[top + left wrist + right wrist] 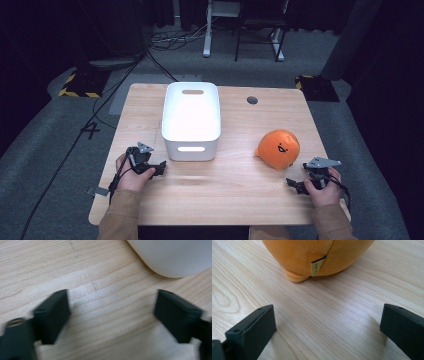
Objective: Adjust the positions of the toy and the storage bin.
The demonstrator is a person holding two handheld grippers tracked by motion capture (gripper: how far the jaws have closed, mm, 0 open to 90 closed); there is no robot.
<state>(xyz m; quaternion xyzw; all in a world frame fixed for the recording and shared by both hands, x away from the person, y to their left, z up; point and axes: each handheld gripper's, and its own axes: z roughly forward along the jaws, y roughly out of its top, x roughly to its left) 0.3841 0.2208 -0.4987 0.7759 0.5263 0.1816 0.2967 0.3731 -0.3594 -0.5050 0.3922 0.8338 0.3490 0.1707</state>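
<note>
Orange round plush toy point(278, 148) with a stitched face sits on the pale wooden table point(235, 190), at about three o'clock from the white plastic bin point(191, 120). The right gripper point(300, 184) hovers just beside it, jaws spread and empty. The left gripper point(159, 168) waits at the bin's seven o'clock, jaws likewise apart. Soft, light and squashy by the look of it, the toy should be pinched across its rounded body above the small sewn label point(318, 265).
</note>
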